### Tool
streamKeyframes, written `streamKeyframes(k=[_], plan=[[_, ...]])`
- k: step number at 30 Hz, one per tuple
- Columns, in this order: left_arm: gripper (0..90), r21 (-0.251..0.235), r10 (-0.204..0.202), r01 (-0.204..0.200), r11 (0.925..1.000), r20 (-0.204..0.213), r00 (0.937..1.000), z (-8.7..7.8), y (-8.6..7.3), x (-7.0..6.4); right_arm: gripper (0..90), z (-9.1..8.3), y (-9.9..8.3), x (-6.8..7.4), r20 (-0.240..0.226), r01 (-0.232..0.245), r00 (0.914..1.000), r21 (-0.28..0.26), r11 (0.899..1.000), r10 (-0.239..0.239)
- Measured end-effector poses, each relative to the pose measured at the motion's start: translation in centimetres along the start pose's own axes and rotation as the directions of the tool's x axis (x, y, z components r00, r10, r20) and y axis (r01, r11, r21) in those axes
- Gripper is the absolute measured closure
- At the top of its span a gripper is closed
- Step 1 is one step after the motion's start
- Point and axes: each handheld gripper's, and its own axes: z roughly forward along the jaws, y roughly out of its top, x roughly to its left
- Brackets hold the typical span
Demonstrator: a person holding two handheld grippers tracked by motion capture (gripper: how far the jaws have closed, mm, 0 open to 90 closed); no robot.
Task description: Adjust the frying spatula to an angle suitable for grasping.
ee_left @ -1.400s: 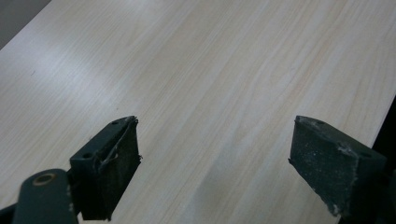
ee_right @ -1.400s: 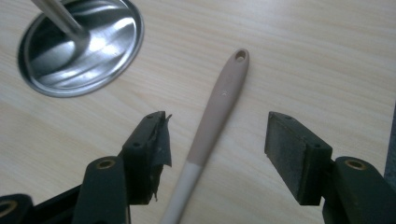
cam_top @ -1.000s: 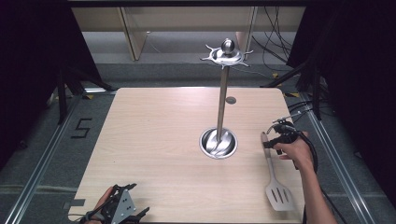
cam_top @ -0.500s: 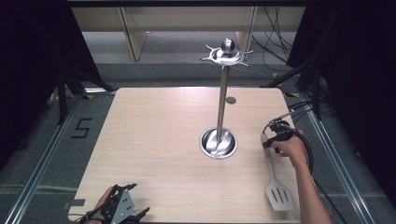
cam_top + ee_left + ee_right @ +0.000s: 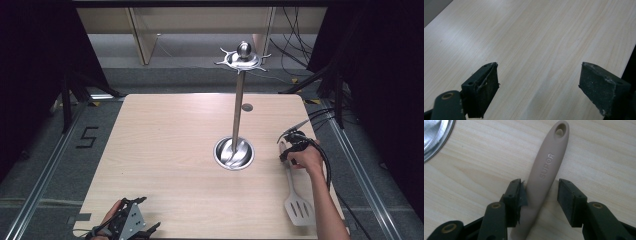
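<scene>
Pale wood-grain counter (image 5: 165, 150), square-ish, seen from above. Nearest edge, bottom left: left hand-held gripper (image 5: 539, 87) low over bare wood, jaws spread wide, nothing between them; same unit with grey three-cornered plate at counter's near-left corner (image 5: 131, 226). Near right: slotted spatula (image 5: 295, 192) flat on counter, grey blade toward near edge, taupe handle (image 5: 544, 177) running away, "SUPOR" embossed, hanging hole at far tip. Right hand-held gripper (image 5: 540, 195) straddling handle partway along, jaws part-open, left pad touching or just beside handle, right pad clear with a gap, not clamped; right hand (image 5: 306, 159) behind it, cable trailing. Just left of spatula: round steel base of utensil stand (image 5: 234, 152), upright pole, hooked crown with ball on top. Beyond: small dark round spot (image 5: 247, 107) on counter's far part.
</scene>
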Motion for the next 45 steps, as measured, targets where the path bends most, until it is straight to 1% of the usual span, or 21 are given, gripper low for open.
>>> streamKeyframes(k=[4,5,9,10,11,14,15,19,23,27,28,30,31,34,35,37,39,41,43,44,45], plan=[[15.1,-0.004,0.001,-0.001,1.0,-0.012,0.9999,0.0,0.0,0.1,59.5,0.1,0.4,0.1,0.022,0.054,0.9983,0.014,0.998,-0.054],[15.1,-0.002,0.001,-0.001,1.0,-0.016,0.9999,0.0,0.0,0.0,59.5,0.0,0.6,0.3,-0.013,0.03,0.9995,0.045,0.999,-0.029],[15.1,0.002,0.001,-0.001,1.0,0.005,1.0,0.0,0.0,0.1,60.6,0.2,0.8,0.2,-0.022,0.083,0.9964,0.044,0.996,-0.082],[15.1,-0.002,-0.001,0.001,1.0,0.003,1.0,0.0,0.0,0.0,61.1,0.3,0.7,0.3,-0.023,0.097,0.9951,0.039,0.995,-0.096],[15.1,-0.006,-0.002,0.002,1.0,0.002,1.0,0.0,0.0,0.0,61.9,0.4,0.8,0.3,-0.033,0.149,0.9884,0.021,0.989,-0.148],[15.1,-0.003,-0.006,0.006,1.0,0.002,1.0,0.0,0.0,0.1,62.9,0.3,1.0,1.3,-0.037,0.16,0.9866,0.037,0.986,-0.159],[15.1,-0.004,-0.003,0.003,1.0,-0.003,1.0,0.0,0.0,0.1,63.2,0.2,1.0,1.9,0.002,0.153,0.9882,0.041,0.987,-0.153],[15.1,-0.003,-0.002,0.002,1.0,-0.017,0.9999,0.0,0.0,0.1,64.8,-0.1,1.1,2.3,-0.018,0.166,0.986,0.036,0.985,-0.166],[15.1,-0.003,0.001,-0.001,1.0,0.001,1.0,-0.1,0.0,0.0,66.4,-0.5,1.0,2.6,-0.047,0.179,0.9829,0.012,0.984,-0.178],[15.1,-0.002,0.001,-0.001,1.0,-0.011,0.9999,0.0,0.0,0.0,67.3,-0.6,0.9,2.6,-0.032,0.162,0.9863,0.003,0.987,-0.162],[15.1,-0.001,0.001,-0.001,1.0,0.006,1.0,-0.1,0.0,0.1,68.3,-1.1,0.9,2.8,-0.053,0.127,0.9904,-0.007,0.992,-0.128],[15.1,0.001,0.001,-0.001,1.0,0.005,1.0,-0.1,0.0,0.1,68.6,-1.3,0.8,2.8,-0.054,0.123,0.9908,-0.022,0.992,-0.124],[15.1,0.001,-0.001,0.001,1.0,0.005,1.0,-0.1,0.0,0.1,69.1,-1.9,0.6,2.6,-0.063,0.121,0.9901,-0.069,0.99,-0.126],[15.1,0.014,0.021,-0.021,0.9997,-0.003,0.9998,0.0,0.0,0.1,69.6,-3.0,0.0,2.3,-0.075,0.137,0.9858,-0.151,0.979,-0.15],[15.1,-0.011,-0.004,0.004,0.9999,-0.011,0.9999,0.1,-0.1,0.0,69.7,-3.4,-0.3,2.2,-0.072,0.138,0.9854,-0.189,0.972,-0.154],[15.1,-0.004,-0.001,0.001,1.0,-0.012,0.9999,0.1,-0.1,0.0,69.8,-3.8,-0.6,2.1,-0.073,0.129,0.9864,-0.21,0.969,-0.147],[15.1,0.026,0.032,-0.032,0.9992,-0.001,0.9995,-0.1,0.0,0.2,69.9,-5.4,-1.7,2.0,-0.102,0.127,0.9817,-0.28,0.952,-0.161],[15.1,0.003,0.008,-0.007,1.0,-0.022,0.9997,0.2,-0.1,0.0,69.9,-6.4,-2.3,1.8,-0.095,0.14,0.9789,-0.331,0.933,-0.181],[15.1,0.015,0.008,-0.008,0.9998,0.003,1.0,0.0,-0.1,0.1,69.9,-6.8,-2.6,1.9,-0.094,0.121,0.9823,-0.341,0.932,-0.162],[15.1,0.001,-0.001,0.001,1.0,-0.013,0.9999,0.3,-0.1,0.0,69.9,-7.7,-3.4,2.0,-0.1,0.109,0.9818,-0.396,0.912,-0.161],[15.1,0.012,0.013,-0.012,0.9999,-0.015,0.9998,0.1,-0.1,0.1,69.9,-7.9,-3.6,2.0,-0.102,0.105,0.9816,-0.418,0.902,-0.161]])
